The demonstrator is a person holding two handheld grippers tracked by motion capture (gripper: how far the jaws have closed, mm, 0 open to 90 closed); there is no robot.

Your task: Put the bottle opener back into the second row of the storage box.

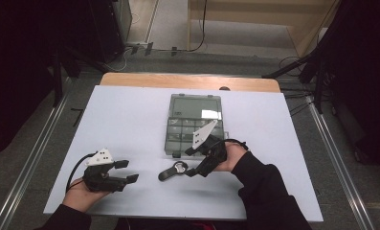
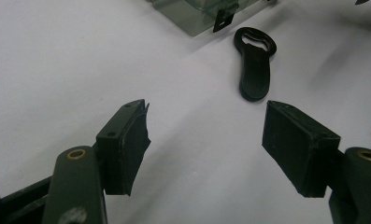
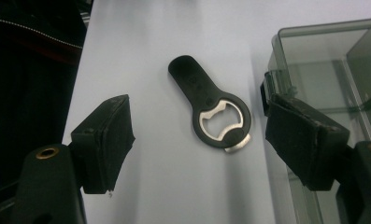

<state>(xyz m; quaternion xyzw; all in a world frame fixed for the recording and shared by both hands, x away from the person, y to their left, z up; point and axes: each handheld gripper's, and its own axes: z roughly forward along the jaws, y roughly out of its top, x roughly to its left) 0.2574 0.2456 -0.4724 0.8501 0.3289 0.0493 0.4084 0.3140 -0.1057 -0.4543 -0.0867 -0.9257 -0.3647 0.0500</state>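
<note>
The right gripper (image 1: 190, 163) hangs over the bottle opener (image 1: 172, 171) with jaws spread and empty, probably lining up to take it. The opener lies flat on the white table (image 1: 130, 124), just before the clear organizer box (image 1: 195, 125). The left gripper (image 1: 126, 170) rests aside, jaws also apart

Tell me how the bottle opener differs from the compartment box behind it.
The bottle opener is small, opaque black with a metal ring; the compartment box is far larger and see-through grey. The opener lies slanted on the table, while the box sits square to its edges. Both lie flat, and neither is gripped.
</note>
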